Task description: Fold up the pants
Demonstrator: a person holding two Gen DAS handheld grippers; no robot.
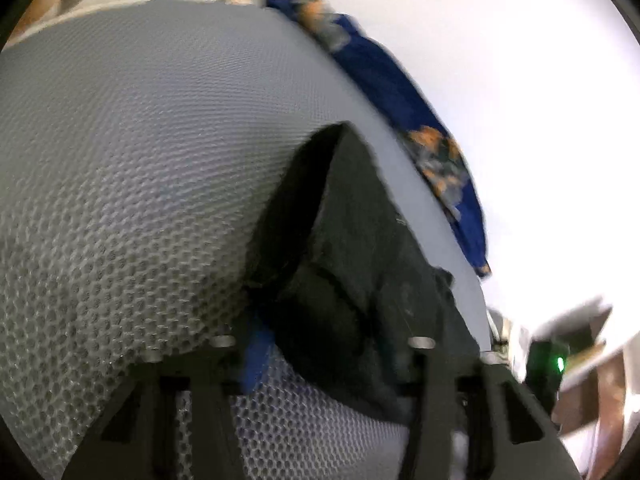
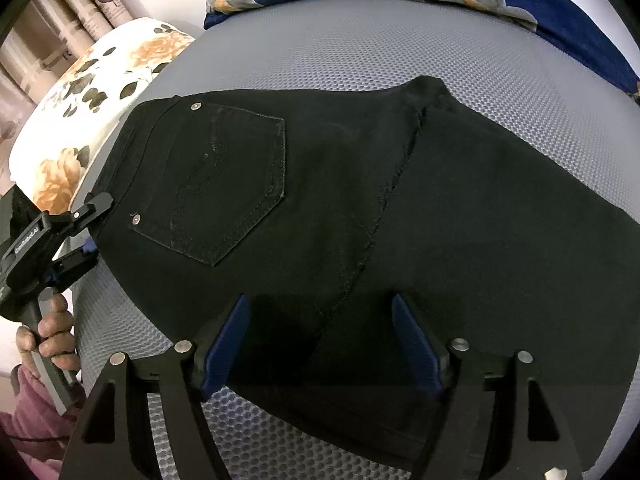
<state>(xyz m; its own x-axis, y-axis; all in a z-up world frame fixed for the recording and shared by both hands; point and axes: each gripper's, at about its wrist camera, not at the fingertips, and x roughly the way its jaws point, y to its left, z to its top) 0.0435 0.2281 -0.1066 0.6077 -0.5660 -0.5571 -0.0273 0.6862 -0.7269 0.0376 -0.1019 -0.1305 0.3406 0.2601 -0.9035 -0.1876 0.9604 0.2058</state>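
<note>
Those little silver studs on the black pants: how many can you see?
2. One silver stud sits at the back pocket's upper corner near the waistband; the other at its lower corner, near the left fingers. More may be hidden underneath the pants.

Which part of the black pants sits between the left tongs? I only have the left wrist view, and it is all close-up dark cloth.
Observer: The waistband end. The right wrist view shows the left tongs at the edge of the pants, beside the back pocket.
Operator: Are the pants spread out?
Observer: Yes, they lie flat on the grey mesh mat, pocket side up.
Operator: And the right tongs?
Observer: The right tongs stand open over the cloth, one blue pad on each side of the seam, gripping nothing.
</note>
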